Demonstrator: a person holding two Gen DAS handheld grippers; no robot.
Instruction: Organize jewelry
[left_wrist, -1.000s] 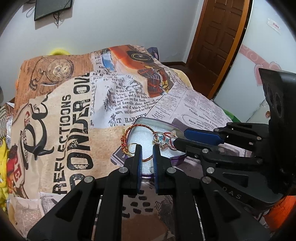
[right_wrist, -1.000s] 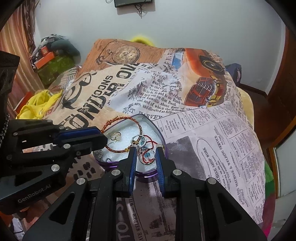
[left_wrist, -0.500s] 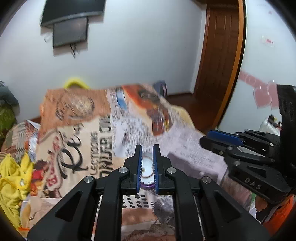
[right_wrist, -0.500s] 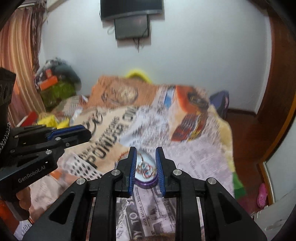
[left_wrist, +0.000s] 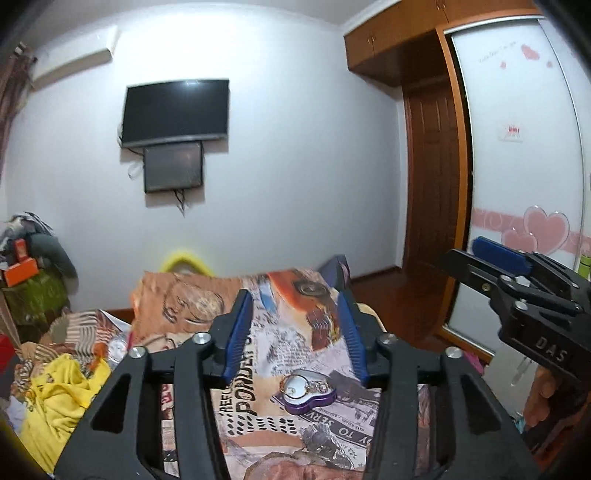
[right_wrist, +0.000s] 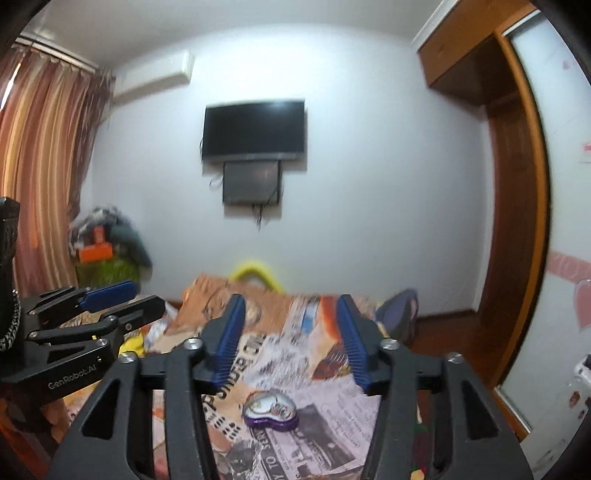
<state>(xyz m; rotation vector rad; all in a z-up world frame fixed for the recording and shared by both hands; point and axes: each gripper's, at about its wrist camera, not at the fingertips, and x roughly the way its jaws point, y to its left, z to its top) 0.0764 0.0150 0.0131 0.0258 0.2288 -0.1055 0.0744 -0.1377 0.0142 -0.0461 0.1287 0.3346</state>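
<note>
- Your left gripper (left_wrist: 297, 334) and right gripper (right_wrist: 291, 338) both have fingers spread wide, holding nothing, well above the bed (left_wrist: 258, 354).
- The tin (left_wrist: 304, 392) sits on the bedspread below and between the fingers, jewelry (left_wrist: 314, 386) piled inside.
- Risk: the tangled pieces may snag and lift together, or a descending finger may tip the tin on soft bedding.
- The heart's long axis appears to run left-right; its point is unclear.

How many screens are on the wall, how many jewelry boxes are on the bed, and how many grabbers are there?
Screens on the wall: 2, a big one and a small one
Jewelry boxes: 1, a purple heart-shaped box
Grabbers: 2, the left gripper and the right gripper, both open
Total: 5
</note>
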